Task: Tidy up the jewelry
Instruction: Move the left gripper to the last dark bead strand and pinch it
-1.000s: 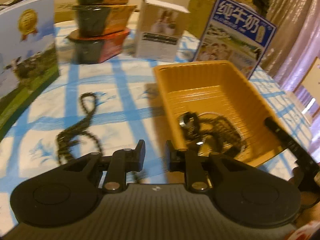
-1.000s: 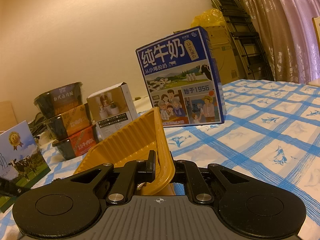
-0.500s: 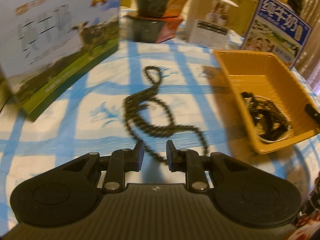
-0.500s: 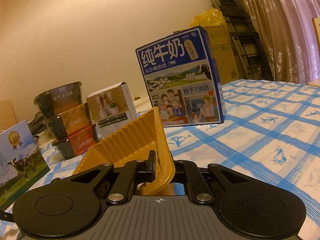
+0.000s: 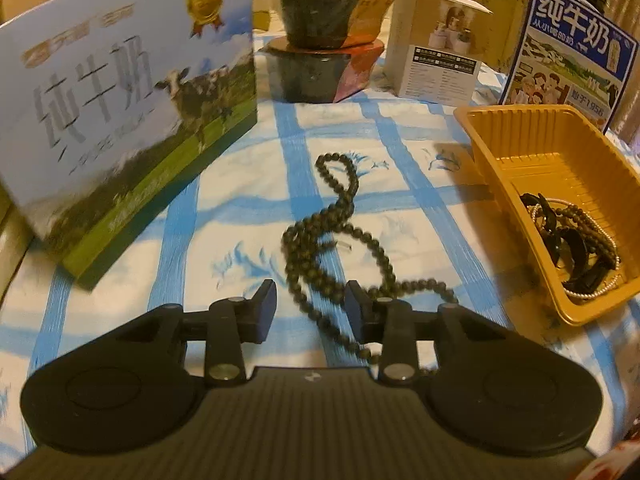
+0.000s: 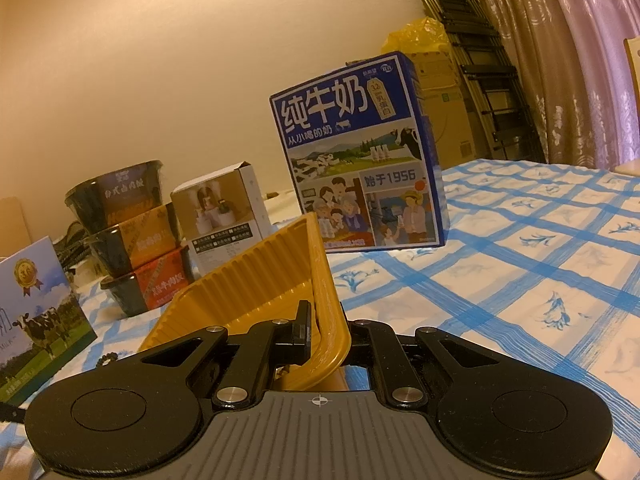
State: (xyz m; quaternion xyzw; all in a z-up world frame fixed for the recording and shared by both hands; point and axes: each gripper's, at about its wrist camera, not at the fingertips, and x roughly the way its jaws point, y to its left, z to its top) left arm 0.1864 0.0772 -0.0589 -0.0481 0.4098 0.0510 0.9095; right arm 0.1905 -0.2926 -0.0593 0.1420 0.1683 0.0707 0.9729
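Observation:
A long dark bead necklace (image 5: pixel 332 236) lies in loops on the blue-checked cloth, in the left wrist view. My left gripper (image 5: pixel 311 304) is open just above its near end, a finger on either side of the strand. A yellow plastic tray (image 5: pixel 516 132) sits to the right and holds several dark bracelets and a pearl string (image 5: pixel 576 240). My right gripper (image 6: pixel 324 330) is shut on the tray's rim (image 6: pixel 320 276), one finger inside the wall and one outside.
A pale milk carton (image 5: pixel 120 112) stands at the left, stacked noodle bowls (image 5: pixel 320 40) and a small white box (image 5: pixel 436 56) at the back, a blue milk box (image 6: pixel 356 156) behind the tray. Checked cloth (image 6: pixel 540 264) stretches right of the tray.
My left gripper swung left from over the tray to the necklace, moved in close and opened its fingers wider. The right gripper and tray have not moved.

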